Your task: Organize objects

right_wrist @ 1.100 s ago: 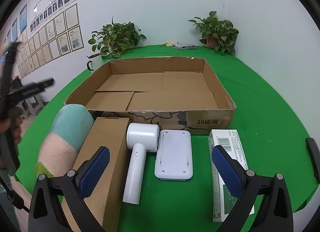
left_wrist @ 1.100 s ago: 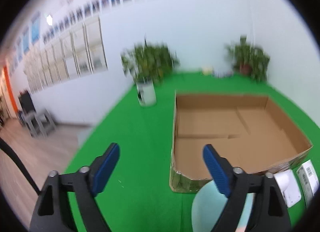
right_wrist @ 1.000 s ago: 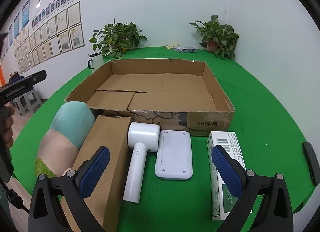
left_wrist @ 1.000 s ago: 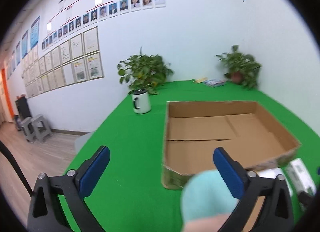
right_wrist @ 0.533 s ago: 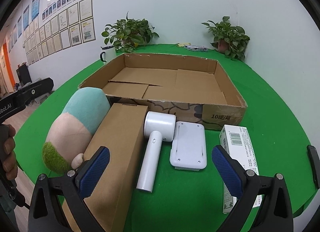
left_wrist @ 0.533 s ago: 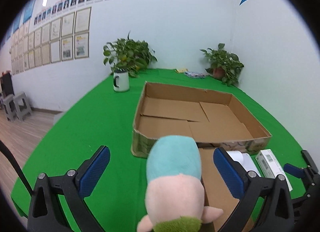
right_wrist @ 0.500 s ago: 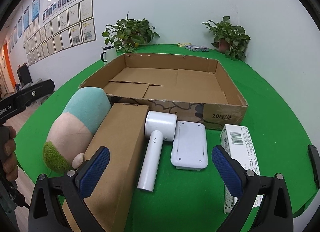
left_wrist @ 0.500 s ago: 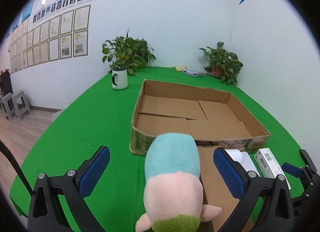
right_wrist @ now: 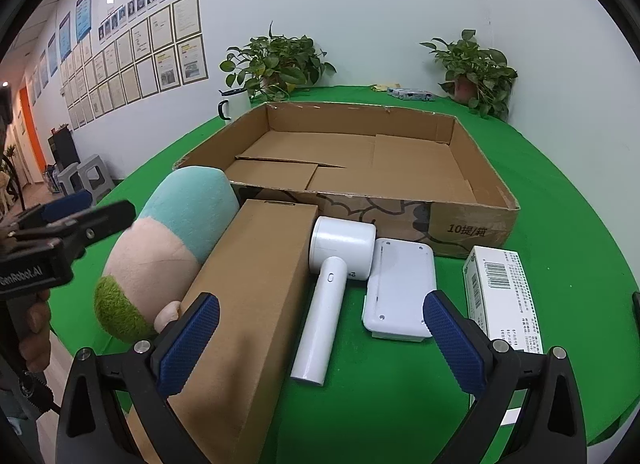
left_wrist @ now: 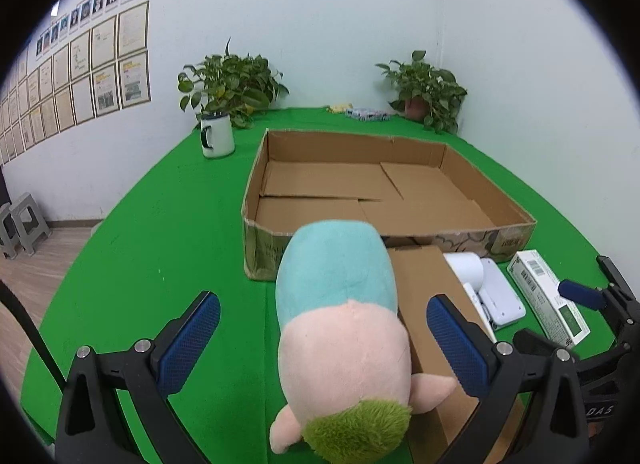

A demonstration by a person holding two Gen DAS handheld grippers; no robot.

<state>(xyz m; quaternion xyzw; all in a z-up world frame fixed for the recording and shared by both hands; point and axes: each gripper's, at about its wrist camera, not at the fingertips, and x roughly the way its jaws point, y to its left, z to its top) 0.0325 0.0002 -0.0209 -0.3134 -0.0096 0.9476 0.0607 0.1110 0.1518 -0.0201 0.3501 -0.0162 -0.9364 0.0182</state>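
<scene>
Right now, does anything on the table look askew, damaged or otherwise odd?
Mostly tidy. The plush toy lies tilted against the tall brown box rather than flat. The empty cardboard tray has a ragged, torn top edge, and one floor flap sits slightly lifted.
</scene>
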